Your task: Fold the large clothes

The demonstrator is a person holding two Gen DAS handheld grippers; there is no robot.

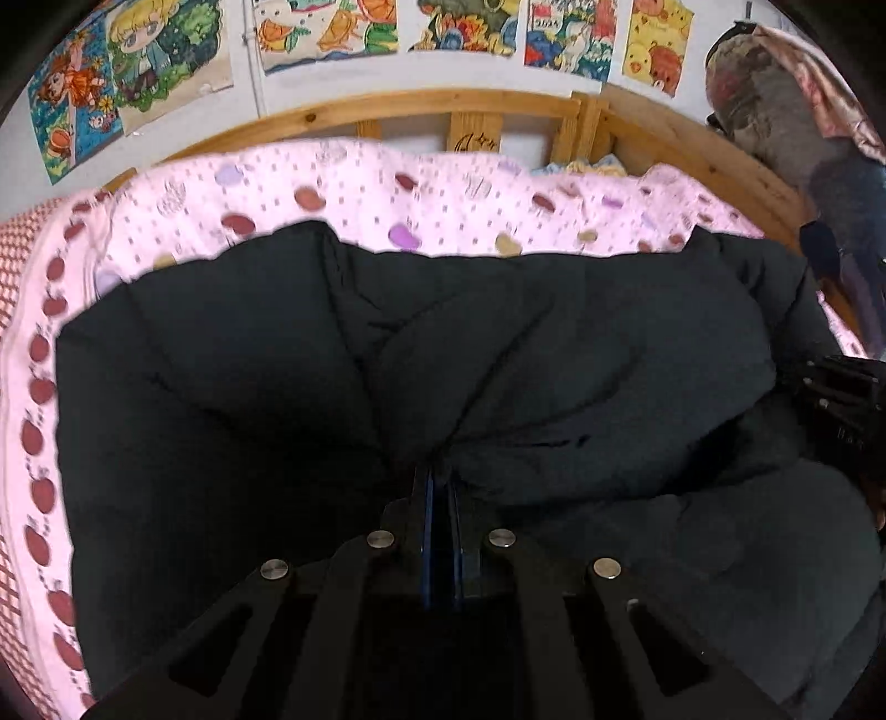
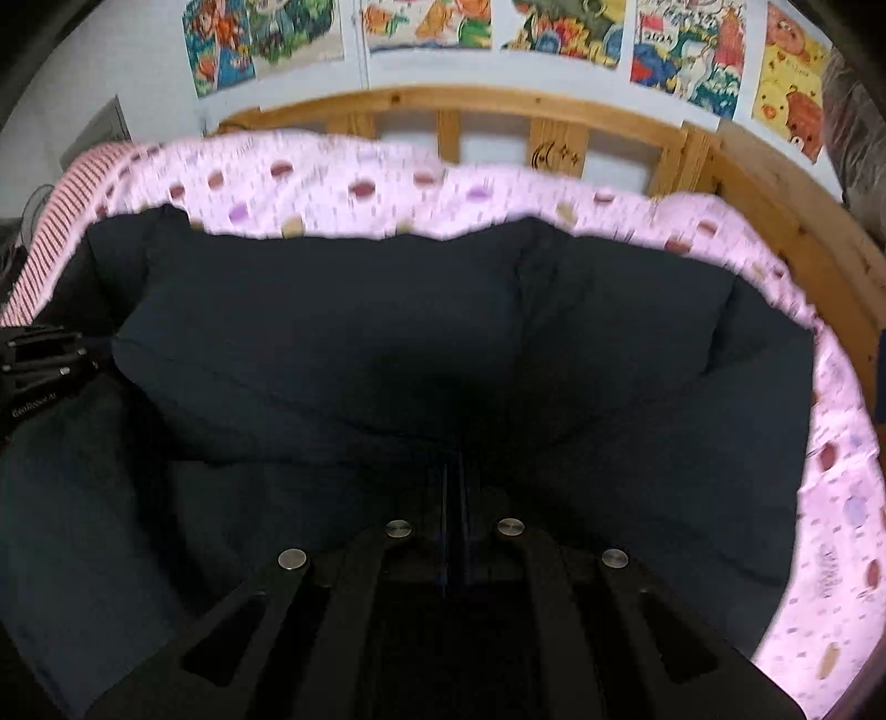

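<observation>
Puffy black quilted coat [image 1: 343, 354] heaped on pink heart-print sheet [image 1: 443, 205], pine bed frame [image 1: 692, 155] behind. Left gripper [image 1: 440, 471] and right gripper [image 2: 454, 471] each pinching coat fabric.

Pink bedsheet [image 1: 443, 205] — wooden headboard [image 1: 476, 130] — cartoon posters [image 1: 326, 33]

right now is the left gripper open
No, the left gripper is shut on a pinch of the black coat.
</observation>
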